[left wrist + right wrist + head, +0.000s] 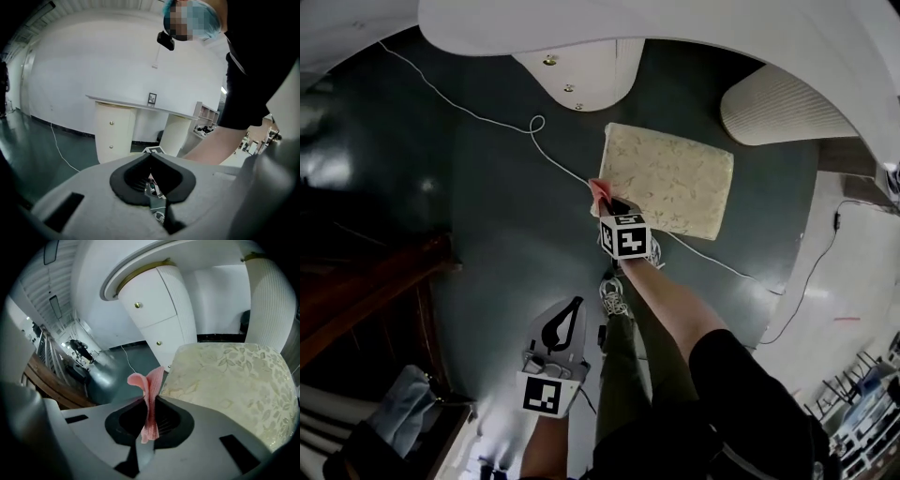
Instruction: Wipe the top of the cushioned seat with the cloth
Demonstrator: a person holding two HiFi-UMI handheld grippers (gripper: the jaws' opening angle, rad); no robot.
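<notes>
The cushioned seat (667, 180) is a cream floral pad standing on the dark floor; in the right gripper view the cushioned seat (225, 380) fills the right half. My right gripper (605, 201) hovers at its near left corner, shut on a pink cloth (599, 192). In that gripper's own view the pink cloth (149, 399) stands pinched upright in the right gripper (151, 398), with a fold flopping left. My left gripper (573, 304) hangs lower and nearer to me, away from the seat. The left gripper (150, 155) has its jaws together and nothing between them.
A white dressing table (581, 70) with a drawer pedestal curves over the far side, and a ribbed white column (778, 108) stands right of the seat. A white cable (534, 127) runs across the floor past the seat. Dark wooden furniture (366, 300) is at left. My shoe (614, 298) is below the right gripper.
</notes>
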